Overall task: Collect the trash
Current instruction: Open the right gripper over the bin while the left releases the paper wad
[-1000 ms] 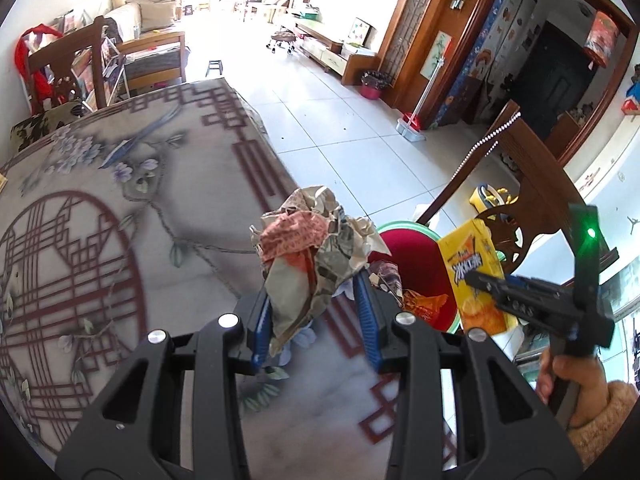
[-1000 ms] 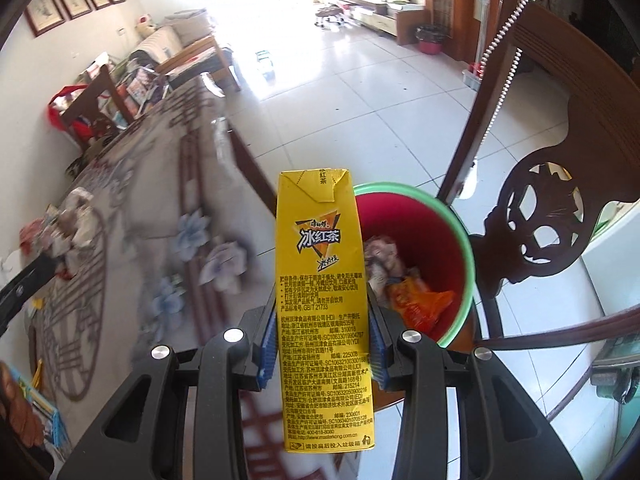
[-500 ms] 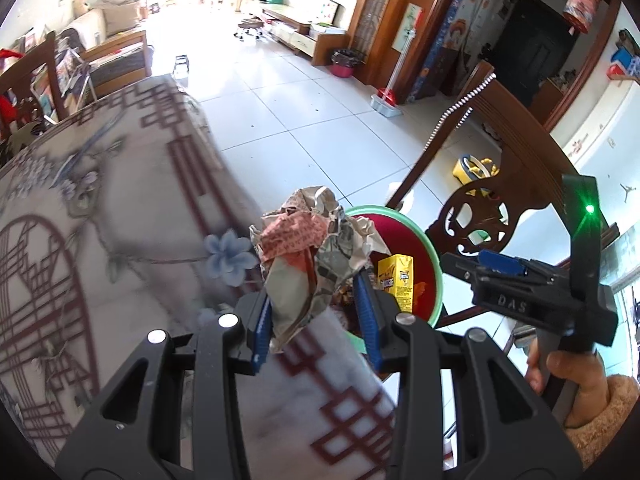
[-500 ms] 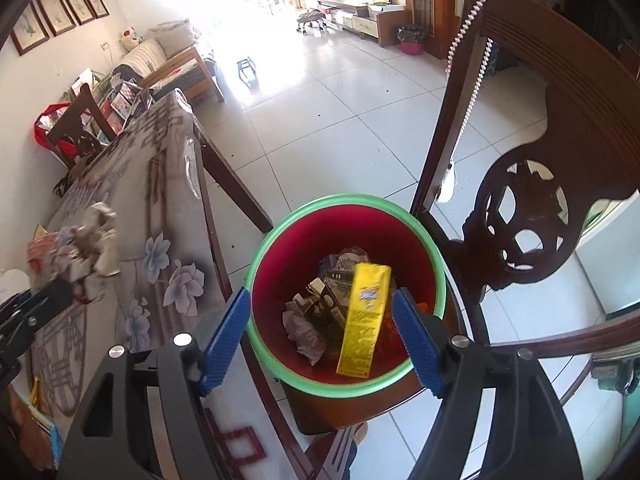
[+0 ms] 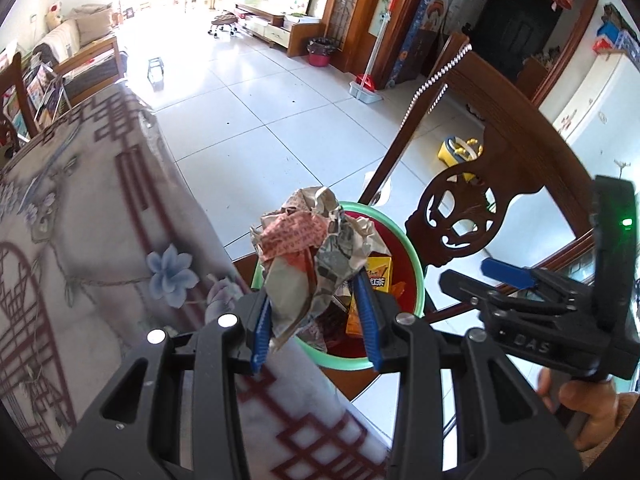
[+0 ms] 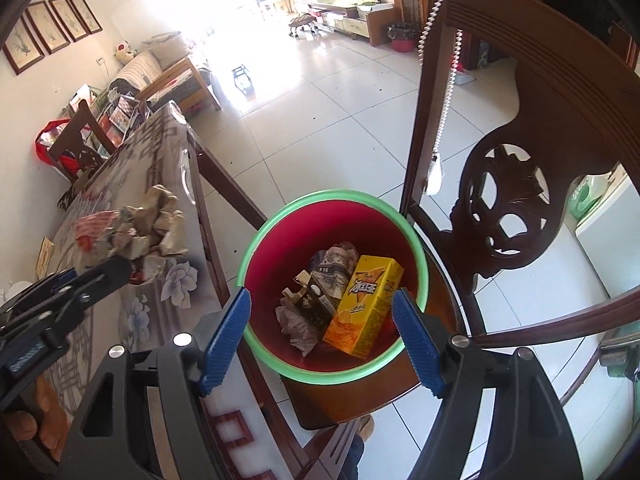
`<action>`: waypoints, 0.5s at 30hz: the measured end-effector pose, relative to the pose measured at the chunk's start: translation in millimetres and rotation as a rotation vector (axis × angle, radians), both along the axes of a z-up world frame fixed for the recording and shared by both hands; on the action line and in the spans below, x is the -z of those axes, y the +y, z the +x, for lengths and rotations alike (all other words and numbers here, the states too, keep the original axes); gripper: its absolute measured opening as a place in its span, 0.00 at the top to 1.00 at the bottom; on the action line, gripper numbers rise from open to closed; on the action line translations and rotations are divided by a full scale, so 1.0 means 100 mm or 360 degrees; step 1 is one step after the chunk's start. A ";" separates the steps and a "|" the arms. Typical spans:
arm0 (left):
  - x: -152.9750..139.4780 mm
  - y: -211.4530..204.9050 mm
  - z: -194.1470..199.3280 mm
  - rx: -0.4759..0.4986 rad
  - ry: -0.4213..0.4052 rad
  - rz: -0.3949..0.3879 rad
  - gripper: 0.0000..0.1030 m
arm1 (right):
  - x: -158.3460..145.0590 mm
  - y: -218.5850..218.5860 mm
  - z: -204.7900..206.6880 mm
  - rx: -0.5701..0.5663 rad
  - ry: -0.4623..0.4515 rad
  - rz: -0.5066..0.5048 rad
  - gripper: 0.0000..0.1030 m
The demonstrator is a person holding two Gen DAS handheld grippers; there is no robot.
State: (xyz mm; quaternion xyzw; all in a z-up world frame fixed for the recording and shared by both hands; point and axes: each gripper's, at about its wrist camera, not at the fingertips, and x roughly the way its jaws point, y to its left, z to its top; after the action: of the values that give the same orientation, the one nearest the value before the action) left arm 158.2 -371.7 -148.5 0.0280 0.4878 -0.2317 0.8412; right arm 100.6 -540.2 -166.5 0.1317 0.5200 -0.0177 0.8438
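My left gripper [image 5: 312, 292] is shut on a crumpled wad of paper and wrappers [image 5: 308, 248], held over the table's edge right beside the bin. The bin [image 6: 256, 240] is red inside with a green rim and stands on a wooden chair seat. In it lies a yellow drink carton [image 6: 364, 308] on other crumpled trash. Above the bin my right gripper [image 6: 321, 298] is open, with nothing between its blue pads [image 6: 228, 332]. The left wrist view shows the bin's rim [image 5: 416, 280], the carton [image 5: 378, 274] and the right gripper [image 5: 466, 272] at right.
A carved dark wooden chair [image 6: 512, 208] with a string of beads [image 6: 444, 92] on its back rises right behind the bin. The table [image 5: 100, 220] with a patterned cloth lies to the left. White tiled floor [image 5: 248, 120] stretches beyond.
My right gripper opened and the yellow carton dropped into the bin. My left gripper carried the paper wad from over the table to the bin's edge.
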 end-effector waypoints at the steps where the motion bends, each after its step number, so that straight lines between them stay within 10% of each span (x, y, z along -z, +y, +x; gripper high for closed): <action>1: 0.02 -0.05 0.02 0.0012 0.0002 0.0008 0.65 | 0.00 -0.02 -0.01 0.0005 0.0002 -0.0008 0.31; 15: 0.29 -0.60 0.23 0.0177 0.0015 0.0098 0.65 | 0.11 -0.31 -0.14 0.0123 0.0049 -0.0005 0.31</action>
State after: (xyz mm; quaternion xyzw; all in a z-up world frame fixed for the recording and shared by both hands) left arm 181.0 -431.9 -177.7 0.0798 0.4963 -0.2630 0.8235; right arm 86.4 -571.5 -177.4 0.1501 0.5273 -0.0532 0.8346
